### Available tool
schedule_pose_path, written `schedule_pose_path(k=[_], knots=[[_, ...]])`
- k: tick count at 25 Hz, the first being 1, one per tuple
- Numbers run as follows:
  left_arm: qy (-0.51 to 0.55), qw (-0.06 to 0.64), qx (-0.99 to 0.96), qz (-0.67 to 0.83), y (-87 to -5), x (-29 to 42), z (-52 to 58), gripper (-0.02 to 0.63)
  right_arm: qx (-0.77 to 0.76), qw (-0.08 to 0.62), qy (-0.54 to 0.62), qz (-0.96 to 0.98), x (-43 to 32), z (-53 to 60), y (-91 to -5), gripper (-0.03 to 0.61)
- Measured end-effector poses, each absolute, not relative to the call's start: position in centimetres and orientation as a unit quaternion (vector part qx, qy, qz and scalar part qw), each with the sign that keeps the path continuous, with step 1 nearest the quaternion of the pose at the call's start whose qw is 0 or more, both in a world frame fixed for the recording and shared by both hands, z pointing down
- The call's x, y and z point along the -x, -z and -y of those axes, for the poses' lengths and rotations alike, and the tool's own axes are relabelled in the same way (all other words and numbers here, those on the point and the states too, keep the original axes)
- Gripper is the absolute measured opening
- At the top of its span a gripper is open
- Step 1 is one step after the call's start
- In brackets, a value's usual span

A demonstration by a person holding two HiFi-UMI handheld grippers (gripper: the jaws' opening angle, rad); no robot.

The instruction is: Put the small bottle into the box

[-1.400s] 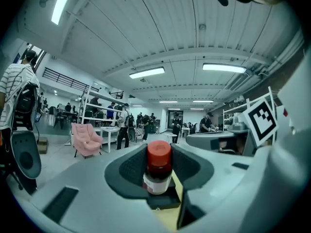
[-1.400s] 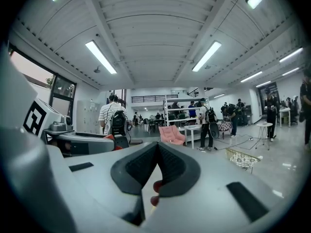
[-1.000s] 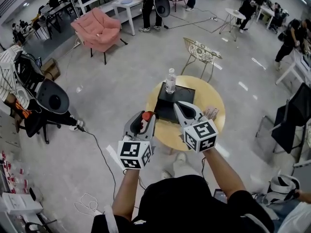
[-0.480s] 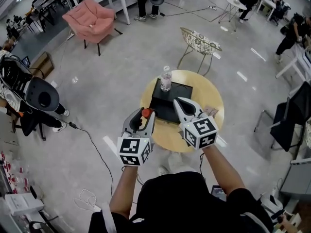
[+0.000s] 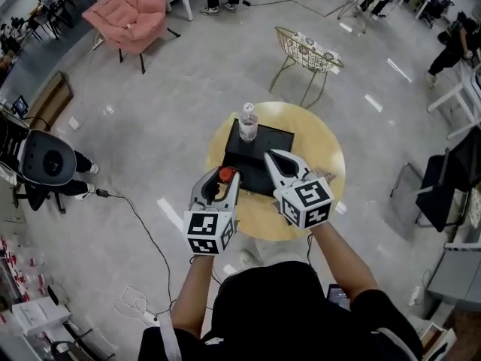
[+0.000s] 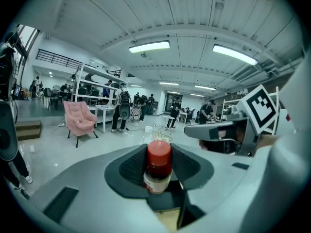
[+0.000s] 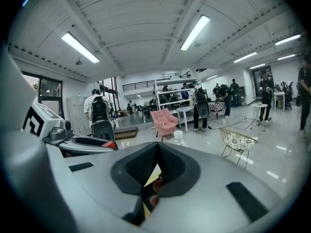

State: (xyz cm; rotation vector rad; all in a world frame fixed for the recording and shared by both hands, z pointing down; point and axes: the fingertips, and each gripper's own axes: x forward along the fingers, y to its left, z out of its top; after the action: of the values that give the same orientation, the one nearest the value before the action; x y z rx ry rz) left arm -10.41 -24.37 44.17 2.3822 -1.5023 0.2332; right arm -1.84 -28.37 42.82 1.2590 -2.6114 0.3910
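Note:
The small bottle (image 5: 225, 175), red-capped with a pale label, stands upright between the pads of my left gripper (image 5: 222, 176); in the left gripper view the small bottle (image 6: 158, 166) fills the gap of the left gripper (image 6: 159, 149). It hangs over the near left edge of the round yellow table (image 5: 323, 138), just short of the black box (image 5: 252, 160). My right gripper (image 5: 273, 157) is shut and empty over the box's near right part; in its own view the right gripper (image 7: 156, 148) has its tips touching.
A clear water bottle (image 5: 246, 122) stands at the box's far left corner. A wire chair (image 5: 304, 51) is behind the table and a pink armchair (image 5: 128, 17) far left. A cable (image 5: 143, 224) runs across the floor at the left. People stand far off.
The head view has tilted, so the table and box sit slightly further left. Both grippers keep their places by the box, and the left one still grips the small bottle.

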Motion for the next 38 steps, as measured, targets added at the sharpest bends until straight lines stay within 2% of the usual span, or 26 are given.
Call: schedule_pose_path(k=[32,38], knots=[[-0.186,0.24,-0.812,0.498,-61.6,7.4,32.4,0.15,-0.412,0.199,-0.251,0.853,-0.3,35.1,-58.5,0.0],[-0.209,0.23,-0.813,0.491,-64.2,6.9,32.8,0.15,-0.408,0.207,-0.259,0.851,-0.2,35.3,-60.3,0.0]])
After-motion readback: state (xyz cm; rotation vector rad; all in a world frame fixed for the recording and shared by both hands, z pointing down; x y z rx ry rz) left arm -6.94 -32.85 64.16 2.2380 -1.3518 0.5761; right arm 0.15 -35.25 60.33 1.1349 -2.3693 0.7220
